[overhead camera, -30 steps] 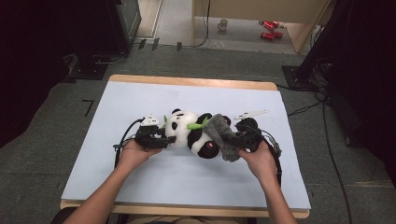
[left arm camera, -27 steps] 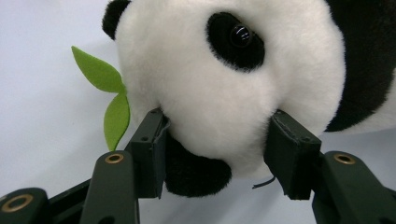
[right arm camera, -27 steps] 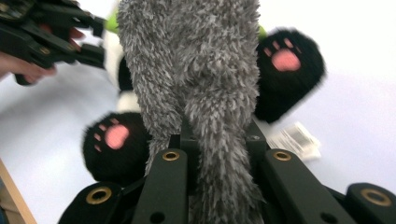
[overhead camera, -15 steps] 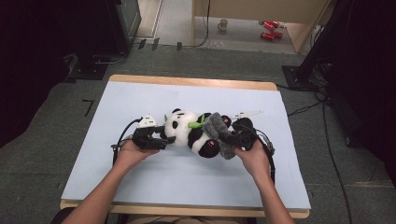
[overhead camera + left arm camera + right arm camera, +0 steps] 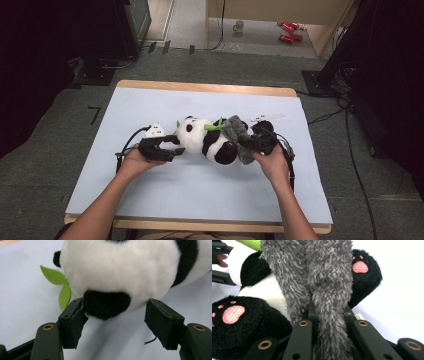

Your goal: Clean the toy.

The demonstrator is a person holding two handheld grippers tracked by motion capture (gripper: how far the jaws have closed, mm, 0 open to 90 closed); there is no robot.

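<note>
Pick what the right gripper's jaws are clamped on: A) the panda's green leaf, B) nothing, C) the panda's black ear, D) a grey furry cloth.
D: in the right gripper view the right gripper has its jaws closed on the grey furry cloth, which drapes over the plush panda between its two black paws.

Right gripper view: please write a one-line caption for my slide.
Right gripper shut on grey fluffy cloth draped over a plush panda with pink paw pads.

Mat [image 5: 200, 185] bare near edge; panda [image 5: 207, 140] blocks centre; white pen [image 5: 267, 118] beyond.
</note>
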